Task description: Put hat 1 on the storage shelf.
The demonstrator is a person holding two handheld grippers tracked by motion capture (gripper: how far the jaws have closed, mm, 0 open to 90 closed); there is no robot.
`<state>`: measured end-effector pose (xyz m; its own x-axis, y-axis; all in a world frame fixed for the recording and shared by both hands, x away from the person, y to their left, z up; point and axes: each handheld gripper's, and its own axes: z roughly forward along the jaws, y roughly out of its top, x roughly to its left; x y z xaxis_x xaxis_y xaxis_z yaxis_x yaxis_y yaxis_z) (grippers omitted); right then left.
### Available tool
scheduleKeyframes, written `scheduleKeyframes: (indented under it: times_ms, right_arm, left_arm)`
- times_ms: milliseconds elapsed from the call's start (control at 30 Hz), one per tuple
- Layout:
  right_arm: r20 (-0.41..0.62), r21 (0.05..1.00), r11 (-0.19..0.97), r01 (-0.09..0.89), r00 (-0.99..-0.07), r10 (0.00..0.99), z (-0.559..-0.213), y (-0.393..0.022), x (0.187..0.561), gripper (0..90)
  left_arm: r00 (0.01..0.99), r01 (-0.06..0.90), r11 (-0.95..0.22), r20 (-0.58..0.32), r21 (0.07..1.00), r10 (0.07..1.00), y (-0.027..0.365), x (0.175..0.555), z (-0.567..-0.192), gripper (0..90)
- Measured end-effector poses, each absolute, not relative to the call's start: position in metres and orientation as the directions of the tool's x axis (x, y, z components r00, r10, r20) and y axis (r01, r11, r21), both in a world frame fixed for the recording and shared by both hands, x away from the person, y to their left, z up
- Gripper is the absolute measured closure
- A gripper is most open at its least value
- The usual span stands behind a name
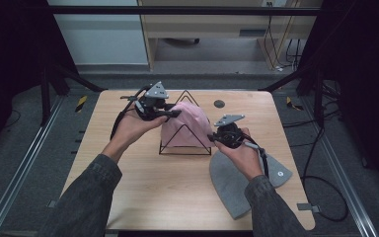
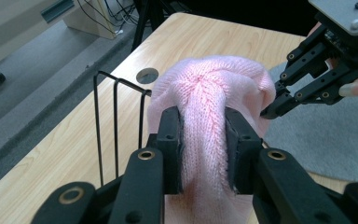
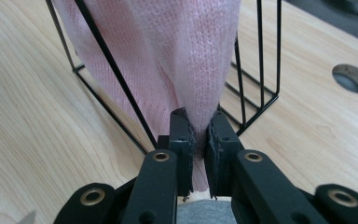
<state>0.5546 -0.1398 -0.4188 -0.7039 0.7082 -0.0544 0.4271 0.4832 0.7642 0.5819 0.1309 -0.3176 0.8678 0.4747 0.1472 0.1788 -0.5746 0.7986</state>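
Two grippers, left (image 2: 203, 149) and right (image 3: 199, 140), each clamped the pink knitted beanie (image 1: 185, 126) draped over the black wire triangular rack (image 1: 185, 143).

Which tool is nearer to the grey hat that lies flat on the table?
The right tool is nearer: it is at the grey hat's far edge and pinches the pink hat's hem. The left tool is farther, on the pink hat's top.

A lab: wooden table (image 1: 143, 197) inside a dark frame, loose cables (image 1: 325, 192) on the floor
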Motion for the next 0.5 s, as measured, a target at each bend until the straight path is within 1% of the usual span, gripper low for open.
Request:
scheduleKeyframes:
  times_ms: [500]
  right_arm:
    - [-0.053, 0.731, 0.514, 0.448, -0.714, 0.698, -0.433, -0.136, 0.555, 82.4]
  left_arm:
    - [0.872, 0.194, -0.579, 0.131, 0.792, 0.472, 0.135, 0.578, -0.333, 68.2]
